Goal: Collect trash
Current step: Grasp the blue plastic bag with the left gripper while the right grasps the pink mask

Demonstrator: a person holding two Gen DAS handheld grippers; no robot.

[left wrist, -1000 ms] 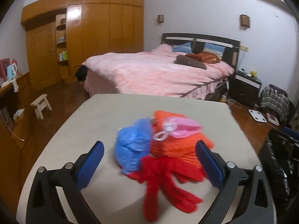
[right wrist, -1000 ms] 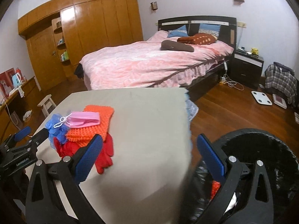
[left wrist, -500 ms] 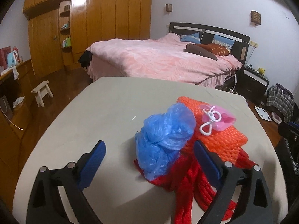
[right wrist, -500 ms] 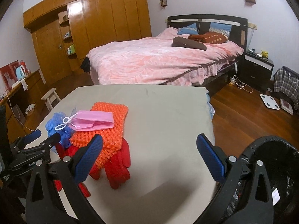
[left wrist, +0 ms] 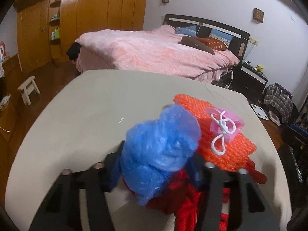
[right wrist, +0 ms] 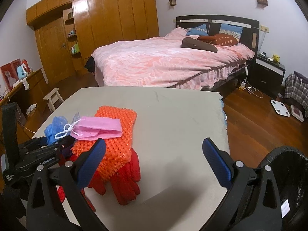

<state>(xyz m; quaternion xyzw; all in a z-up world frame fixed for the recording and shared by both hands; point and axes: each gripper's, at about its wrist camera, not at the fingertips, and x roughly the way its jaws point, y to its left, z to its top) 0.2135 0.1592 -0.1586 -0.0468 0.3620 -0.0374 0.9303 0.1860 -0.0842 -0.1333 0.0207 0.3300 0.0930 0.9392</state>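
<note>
One blue bag (left wrist: 161,150), one pink mask (left wrist: 225,124), one orange mat (right wrist: 115,134), two red gloves (right wrist: 125,181).

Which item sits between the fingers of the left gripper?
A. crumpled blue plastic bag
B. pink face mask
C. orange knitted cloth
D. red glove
A: the left gripper has just been closing, its fingers on either side of the crumpled blue plastic bag.

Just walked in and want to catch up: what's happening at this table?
A person with two handheld grippers is collecting trash. The left gripper has just been closing around the crumpled blue plastic bag, which sits between its jaws. The right gripper hangs open over the table, beside the black bin.
</note>
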